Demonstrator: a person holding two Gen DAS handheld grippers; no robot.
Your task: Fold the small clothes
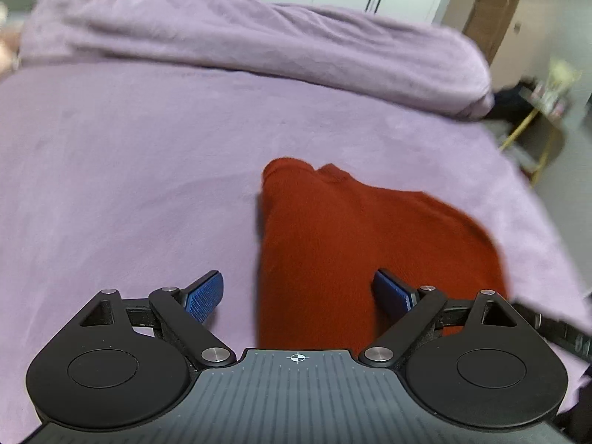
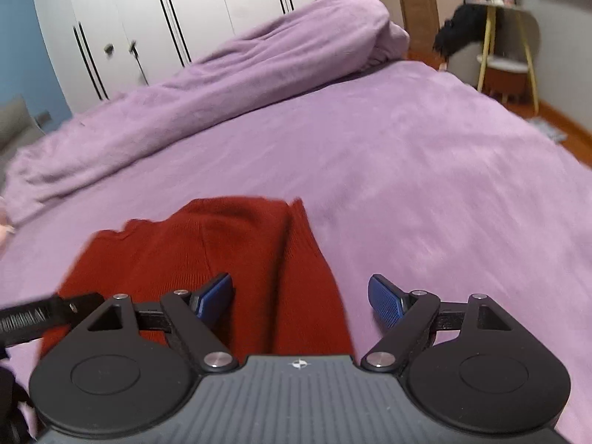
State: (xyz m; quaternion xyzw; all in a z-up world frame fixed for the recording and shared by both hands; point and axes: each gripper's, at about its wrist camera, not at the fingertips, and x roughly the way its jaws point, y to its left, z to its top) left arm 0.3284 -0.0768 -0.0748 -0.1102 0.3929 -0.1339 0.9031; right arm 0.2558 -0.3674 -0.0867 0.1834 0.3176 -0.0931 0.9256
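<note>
Two wrist cameras look forward over a bed (image 1: 111,155) covered in a soft lilac blanket. A small red knitted garment (image 1: 333,244) lies flat on the blanket, close in front of both cameras, already folded into a narrow, roughly rectangular bundle with a ribbed edge at its far end.

The left gripper (image 1: 299,296) is spread wide with nothing held: its left blue pad hangs over bare blanket and its right pad over the red knit, so the garment's left edge runs between them. The right gripper (image 2: 300,298) is also spread wide and empty, its left pad above the garment and its right pad above the blanket, with the garment's right edge between them (whether either pad brushes the cloth cannot be told).

A rolled lilac duvet (image 2: 229,70) lies across the far side of the bed, with white wardrobe doors (image 2: 185,7) behind it.

Judging from the layers, at least one lengthwise fold seems done. Probably left: one more fold across the length, or simply smoothing and setting it aside. No other clothes are visible.
</note>
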